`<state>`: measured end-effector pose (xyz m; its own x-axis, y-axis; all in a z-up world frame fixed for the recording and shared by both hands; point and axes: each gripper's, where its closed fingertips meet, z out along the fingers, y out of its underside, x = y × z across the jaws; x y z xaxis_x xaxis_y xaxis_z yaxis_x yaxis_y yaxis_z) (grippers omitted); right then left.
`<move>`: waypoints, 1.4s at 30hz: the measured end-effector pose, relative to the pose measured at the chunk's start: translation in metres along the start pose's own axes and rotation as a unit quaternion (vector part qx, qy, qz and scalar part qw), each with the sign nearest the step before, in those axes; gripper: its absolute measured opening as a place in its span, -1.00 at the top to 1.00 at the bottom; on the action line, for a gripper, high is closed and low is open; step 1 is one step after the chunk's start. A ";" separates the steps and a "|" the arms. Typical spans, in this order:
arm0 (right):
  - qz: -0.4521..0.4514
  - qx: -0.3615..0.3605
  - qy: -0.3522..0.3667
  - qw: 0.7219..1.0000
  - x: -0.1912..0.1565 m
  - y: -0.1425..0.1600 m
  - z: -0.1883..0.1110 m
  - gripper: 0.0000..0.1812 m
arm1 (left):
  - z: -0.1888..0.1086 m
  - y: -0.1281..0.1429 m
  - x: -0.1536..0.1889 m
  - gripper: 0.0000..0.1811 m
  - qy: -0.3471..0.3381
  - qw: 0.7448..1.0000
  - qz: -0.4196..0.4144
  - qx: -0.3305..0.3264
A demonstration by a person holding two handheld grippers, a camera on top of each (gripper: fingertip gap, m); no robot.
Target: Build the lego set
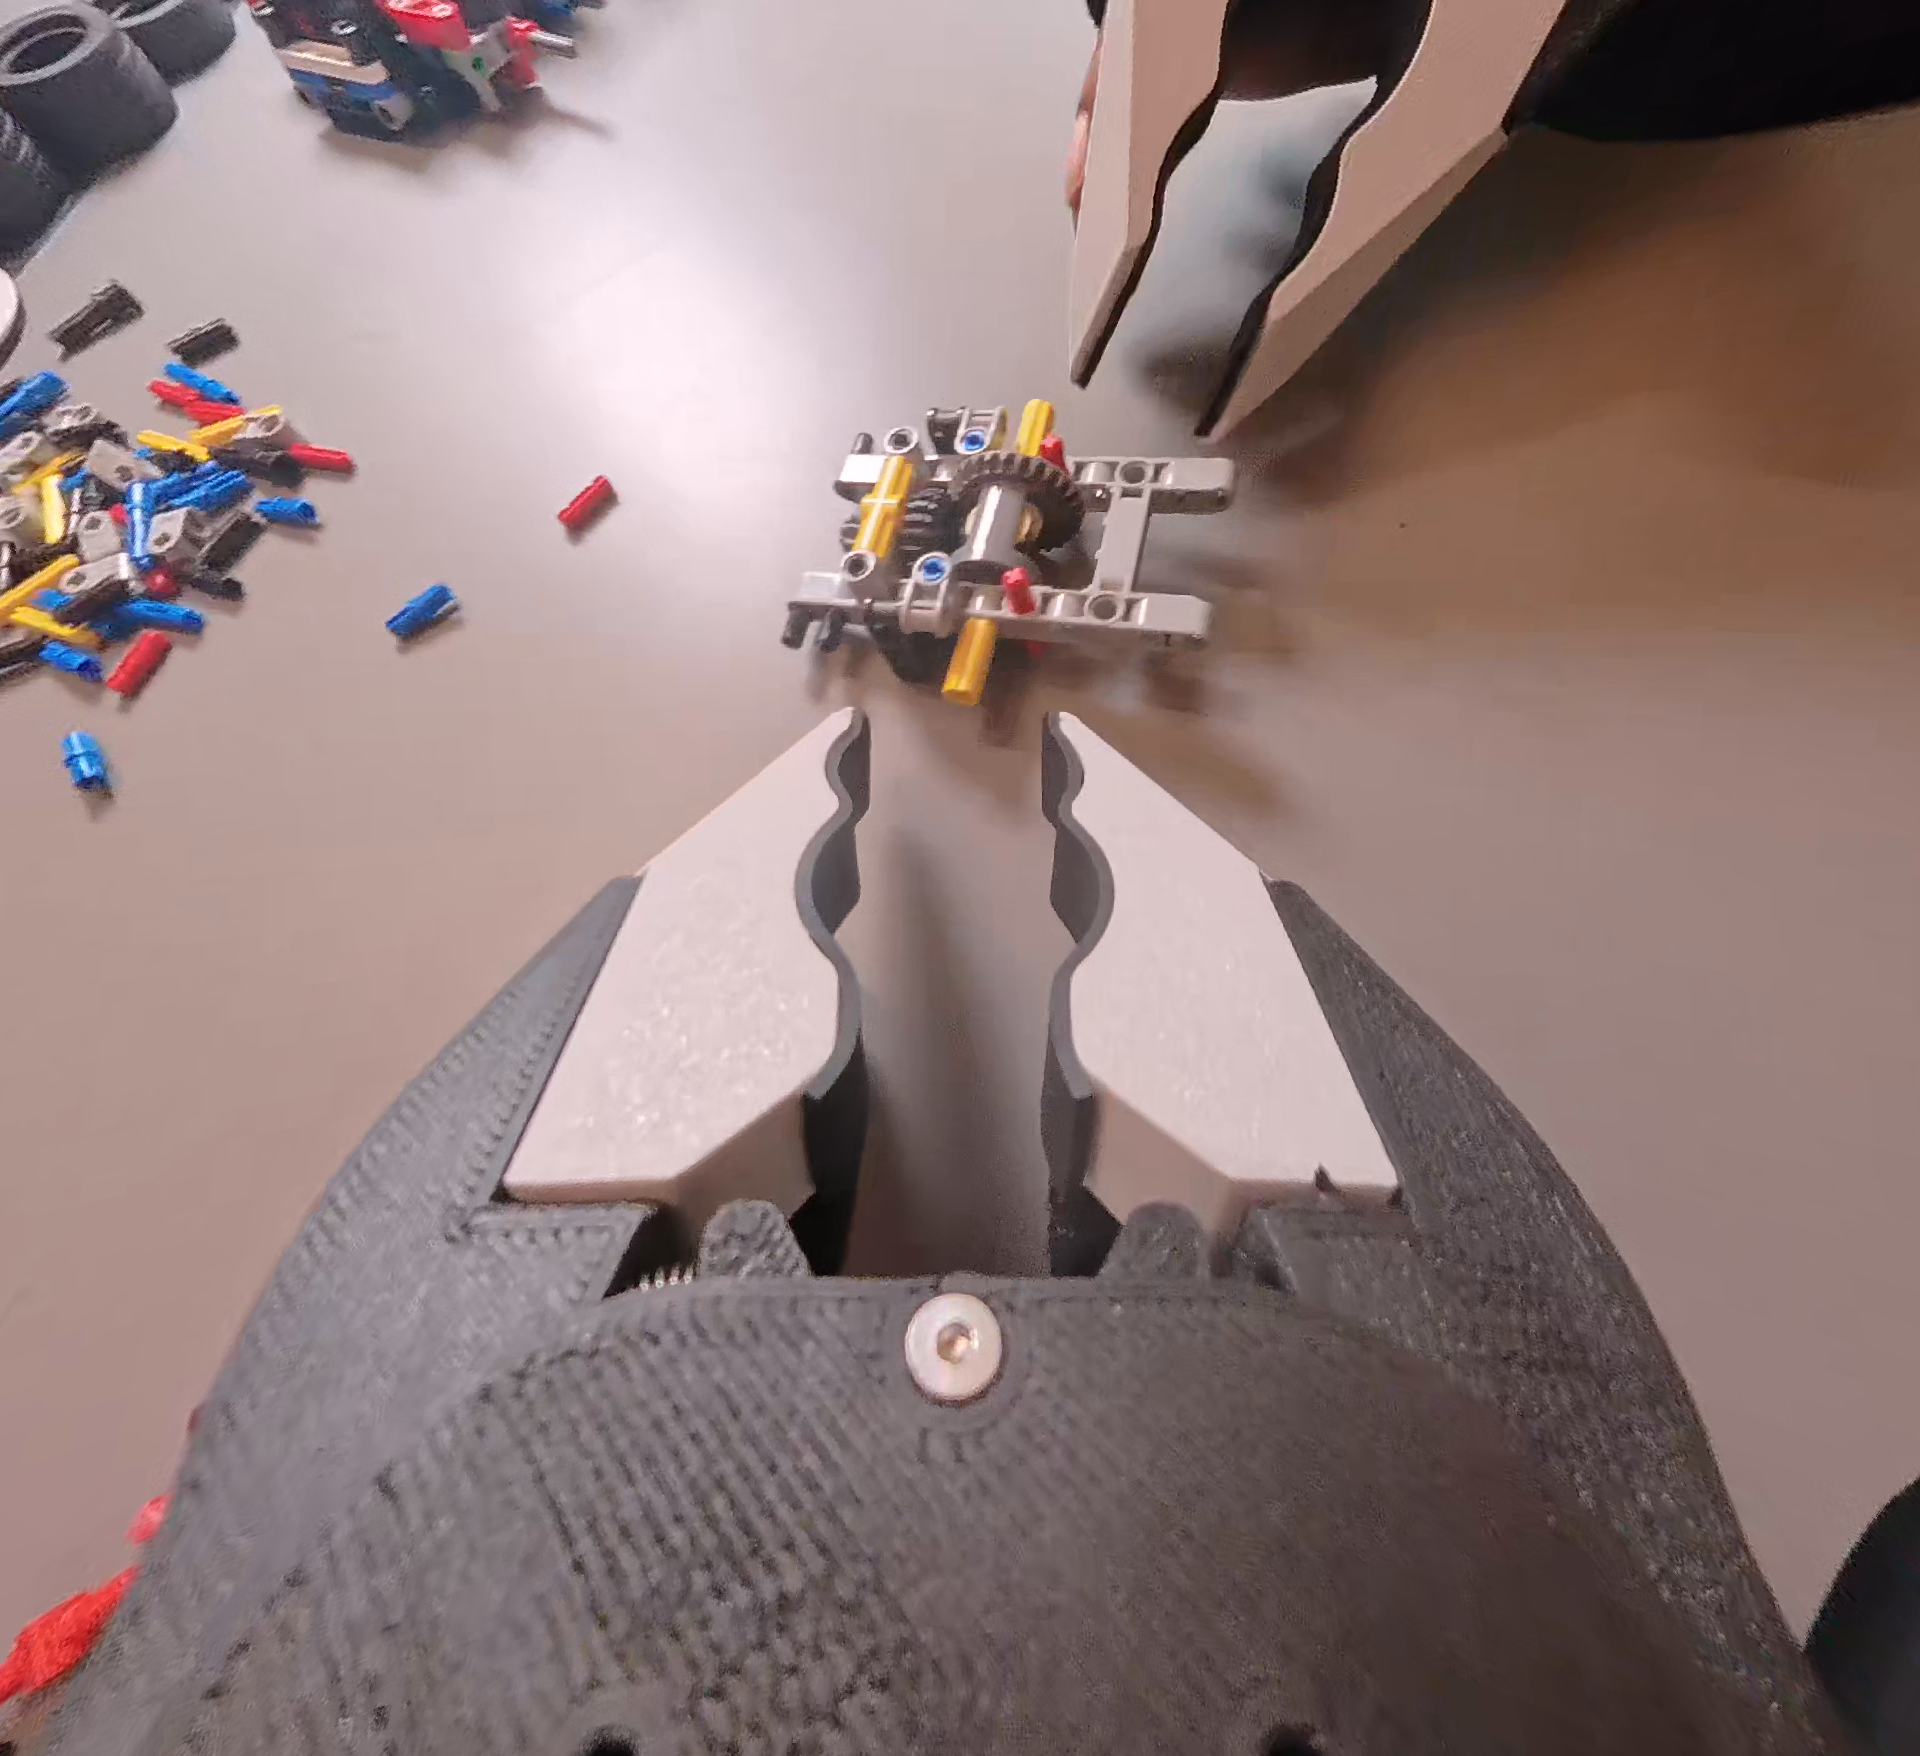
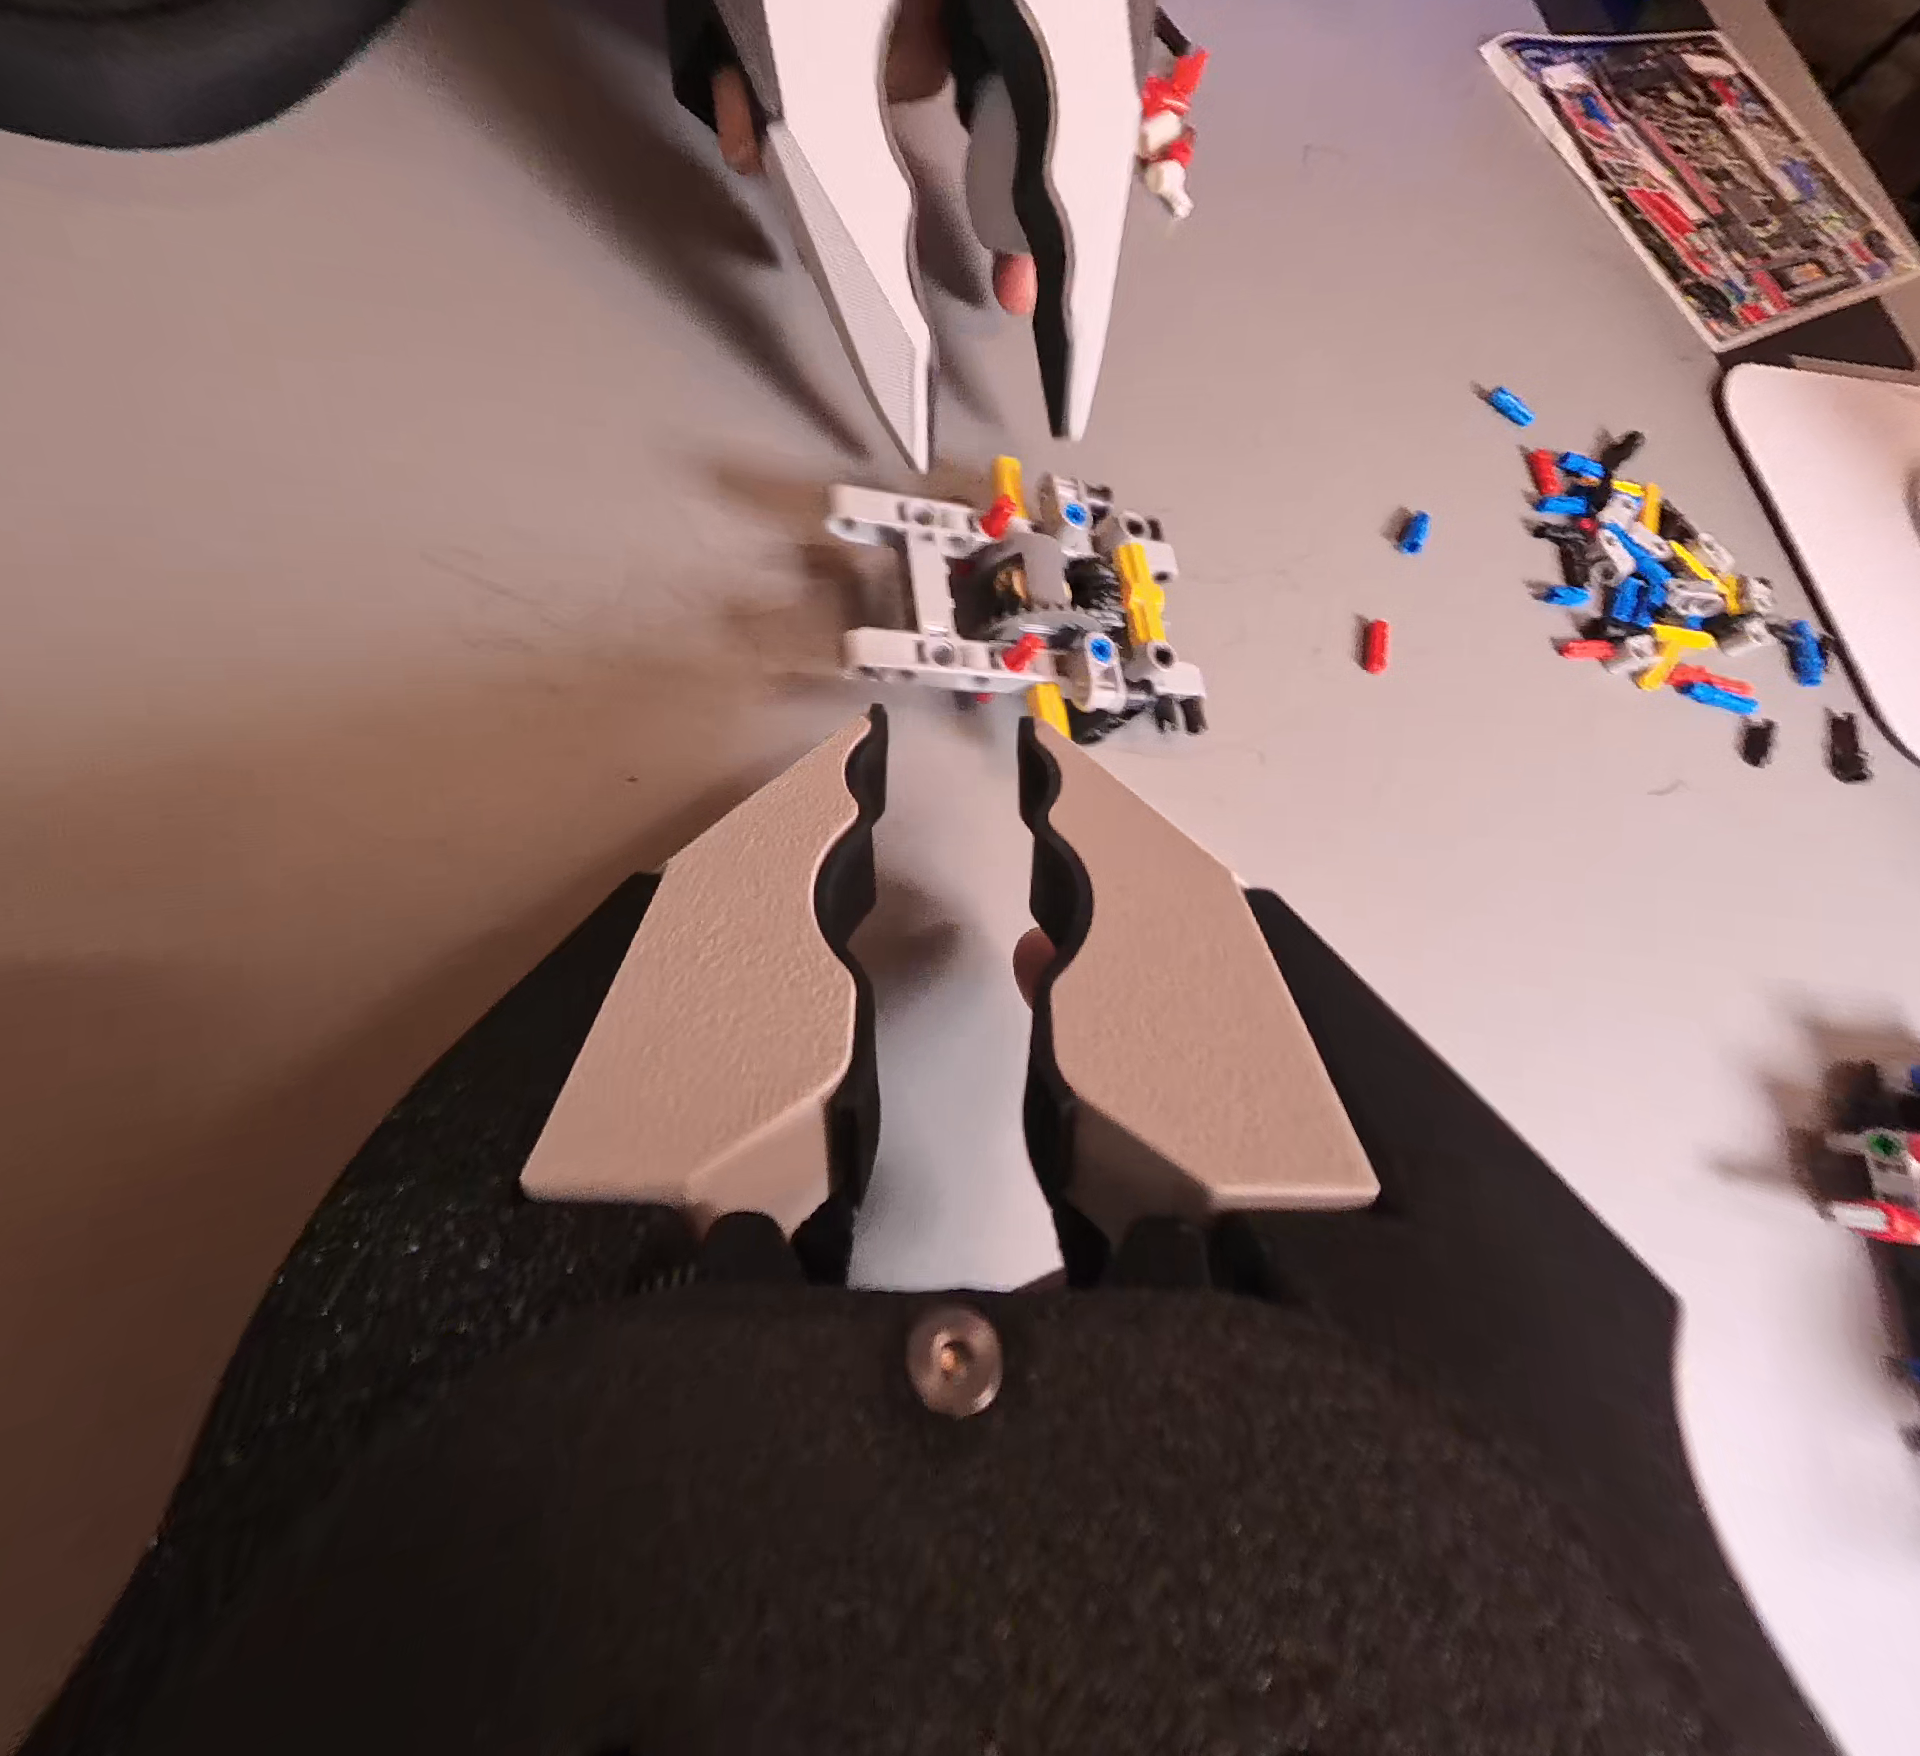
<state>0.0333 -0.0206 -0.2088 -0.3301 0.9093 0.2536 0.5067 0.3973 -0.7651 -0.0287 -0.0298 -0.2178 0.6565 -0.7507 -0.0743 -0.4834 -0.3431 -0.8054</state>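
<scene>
A small grey Lego frame with gears, yellow axles and red and blue pins (image 1: 1003, 543) lies on the table between both grippers; it also shows in the right wrist view (image 2: 1023, 610). My left gripper (image 1: 954, 719) is open and empty, its tips just short of the frame's near side. My right gripper (image 2: 954, 719) is open and empty, close to the frame's opposite side. Each gripper shows in the other's view, the right one (image 1: 1143, 402) and the left one (image 2: 992, 449), both with a gap between the jaws.
A pile of loose red, blue, yellow and black pieces (image 1: 114, 511) lies left, with stray pins (image 1: 587, 501) nearer. A larger built Lego block (image 1: 416, 13) and black tyres (image 1: 88, 75) stand far left. An instruction booklet (image 2: 1704, 179) lies at the table edge. The tips of one gripper are about 8 centimetres away from the tips of the other.
</scene>
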 end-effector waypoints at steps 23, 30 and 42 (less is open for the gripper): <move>0.077 0.046 0.193 0.977 0.125 0.007 -0.057 0.66 | -0.039 -0.071 -0.041 0.48 -0.099 0.979 -0.035 0.177; 0.185 0.146 0.302 0.924 0.264 -0.029 -0.096 0.58 | -0.102 -0.127 -0.205 0.48 -0.324 0.922 -0.025 0.211; 0.279 0.147 0.383 0.868 0.400 -0.028 -0.076 0.59 | -0.060 -0.141 -0.389 0.49 -0.430 0.901 -0.004 0.051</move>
<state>-0.0527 0.3415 -0.0406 0.5848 0.8107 0.0281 0.1556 -0.0781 -0.9847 -0.2507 0.2762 -0.0397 0.8869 -0.0182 -0.4615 -0.4501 -0.2587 -0.8547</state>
